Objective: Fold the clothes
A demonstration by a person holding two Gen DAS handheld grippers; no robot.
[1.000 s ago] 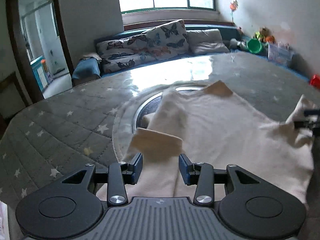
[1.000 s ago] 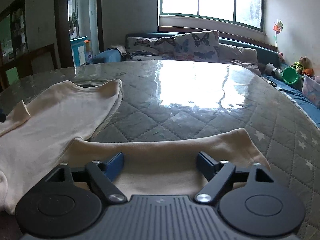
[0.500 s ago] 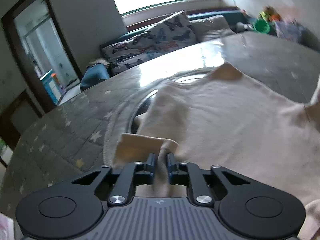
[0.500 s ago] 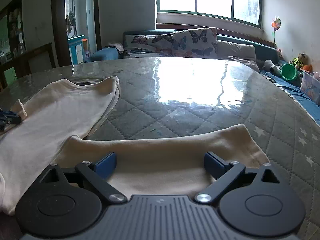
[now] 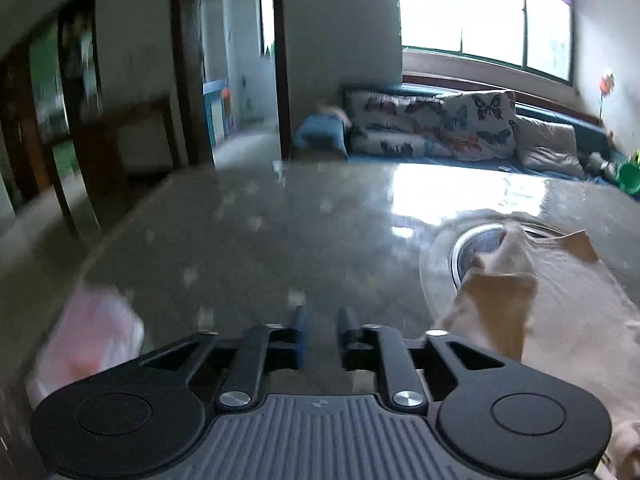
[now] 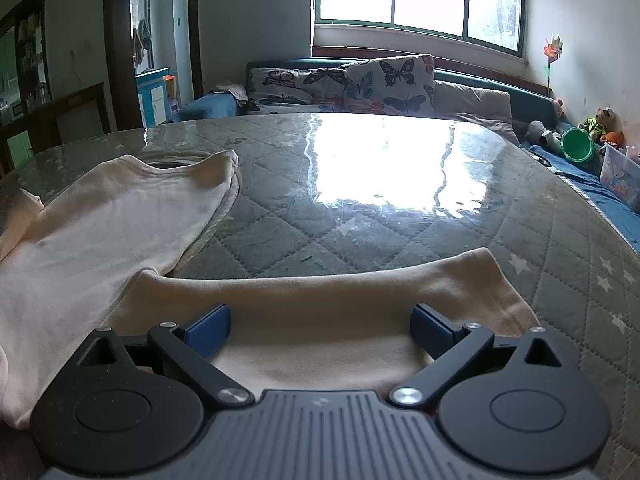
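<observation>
Nearest the left wrist camera, the left gripper (image 5: 320, 328) is hanging over bare table with its jaws a narrow gap apart; they have just been opening, and nothing is lying between them, so it is released. To its right, the cream garment (image 5: 560, 312) is lying on the quilted table cover (image 5: 256, 240), one folded-over sleeve (image 5: 500, 304) standing just beside the gripper's right finger without being gripped. A blurred pink-and-white thing (image 5: 92, 344) is showing by the table's near left edge; what it is cannot be told. Further off, the garment's upper edge is reaching a round metal-rimmed opening (image 5: 476, 248) under the clear table top.

Close to the right wrist camera, the right gripper (image 6: 320, 326) is standing with its jaws spread very wide, having just been opening, and it is clenching nothing. Its blue pads (image 6: 210, 326) are sitting over a flat sleeve of the cream garment (image 6: 320, 300), which is stretching across the table's near edge between and beyond both fingers; whether the pads are touching the cloth cannot be told. To the left, the garment's body (image 6: 112, 220) is spreading toward the table's left edge. Beyond it, window light is glaring off the table top (image 6: 380, 168). Past the far edge, butterfly-print cushions (image 6: 360, 84) are lying on a blue sofa (image 6: 532, 96), and a green bucket (image 6: 576, 146) is sitting at the right.
</observation>
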